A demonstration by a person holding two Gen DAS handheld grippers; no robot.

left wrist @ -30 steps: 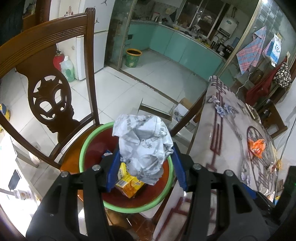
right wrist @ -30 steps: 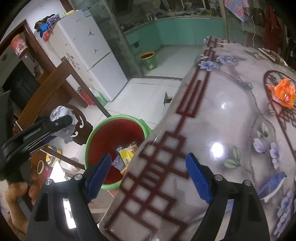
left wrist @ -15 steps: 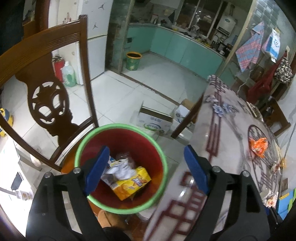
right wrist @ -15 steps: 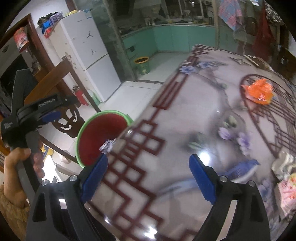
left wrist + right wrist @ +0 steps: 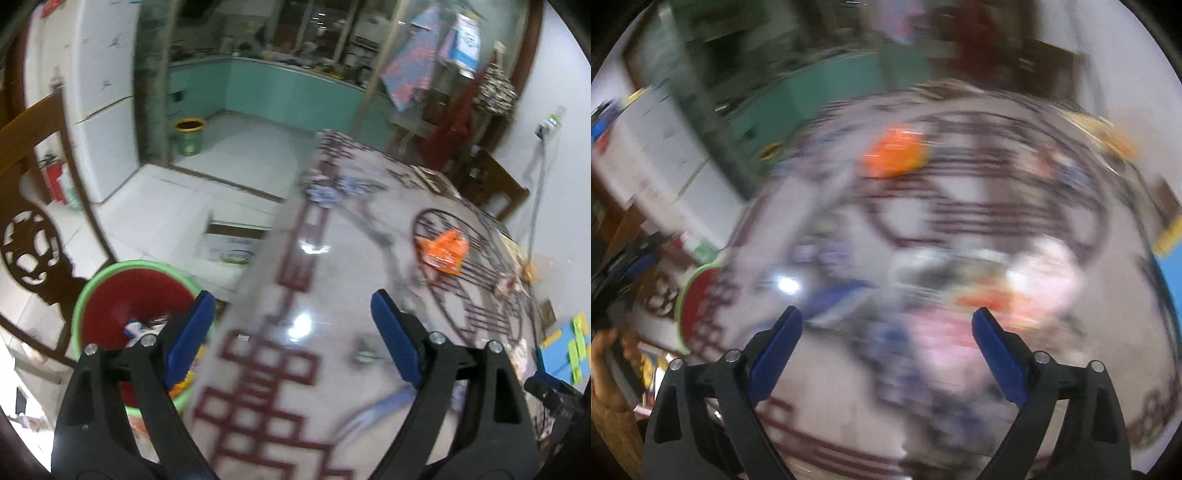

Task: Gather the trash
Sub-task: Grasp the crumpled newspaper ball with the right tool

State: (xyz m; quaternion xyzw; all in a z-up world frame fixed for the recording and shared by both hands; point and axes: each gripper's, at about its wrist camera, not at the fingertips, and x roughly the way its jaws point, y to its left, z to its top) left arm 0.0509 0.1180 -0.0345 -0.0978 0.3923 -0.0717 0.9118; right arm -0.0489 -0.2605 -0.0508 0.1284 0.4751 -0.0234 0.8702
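A red bin with a green rim (image 5: 133, 306) stands on the floor beside the patterned table (image 5: 332, 295) and holds crumpled paper and wrappers. My left gripper (image 5: 291, 332) is open and empty, over the table edge next to the bin. An orange wrapper (image 5: 443, 249) lies far out on the table. The right wrist view is blurred: my right gripper (image 5: 886, 343) is open and empty above the table, with the orange wrapper (image 5: 892, 155) far ahead and pale pink and white trash (image 5: 1045, 273) near its right finger. The bin (image 5: 696, 295) shows at the left.
A carved wooden chair (image 5: 29, 236) stands left of the bin. A cardboard box (image 5: 232, 243) lies on the tiled floor behind the bin. More small litter (image 5: 513, 280) lies at the table's far right edge. The left gripper and hand show at the right view's left edge (image 5: 617, 280).
My left gripper let go of the crumpled paper, which fell into the bin, then swung right over the table. My right gripper swung right across the table toward the trash there.
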